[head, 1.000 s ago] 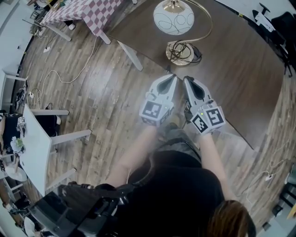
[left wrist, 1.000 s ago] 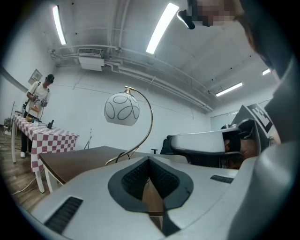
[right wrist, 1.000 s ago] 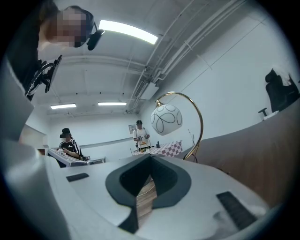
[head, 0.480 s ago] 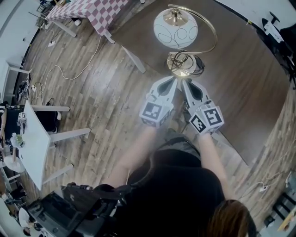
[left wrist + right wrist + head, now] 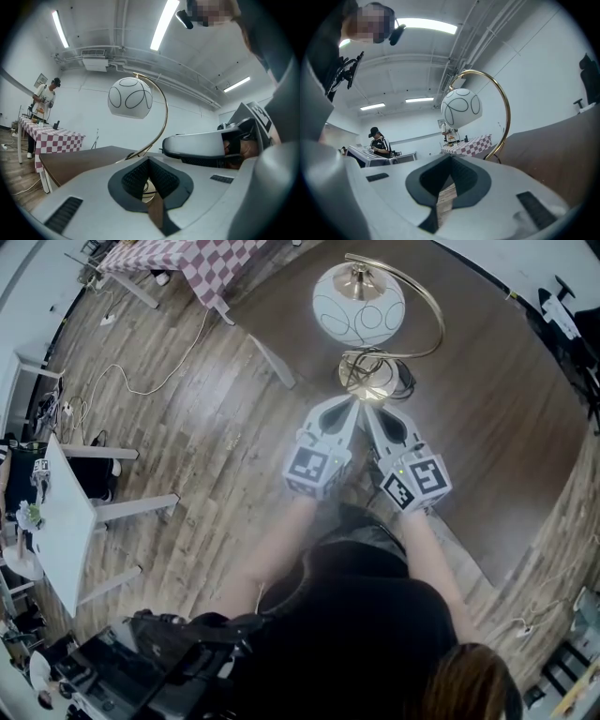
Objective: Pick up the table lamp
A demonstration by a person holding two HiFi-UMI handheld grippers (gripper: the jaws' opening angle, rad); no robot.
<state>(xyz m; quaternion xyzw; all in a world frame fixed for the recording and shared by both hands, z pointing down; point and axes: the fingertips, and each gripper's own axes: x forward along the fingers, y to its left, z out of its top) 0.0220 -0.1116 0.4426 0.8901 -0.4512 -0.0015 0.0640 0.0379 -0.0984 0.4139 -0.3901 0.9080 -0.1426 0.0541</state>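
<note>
Both pairs of jaws are closed on nothing. The left gripper and right gripper point side by side at the table lamp, whose gold base stands just beyond their tips on the brown table.

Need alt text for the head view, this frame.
From above: a person holds the left tongs and right tongs side by side, both shut and empty, tips close to the gold base of a white-globed table lamp. The lamp stands on a dark brown table over wood flooring.
</note>
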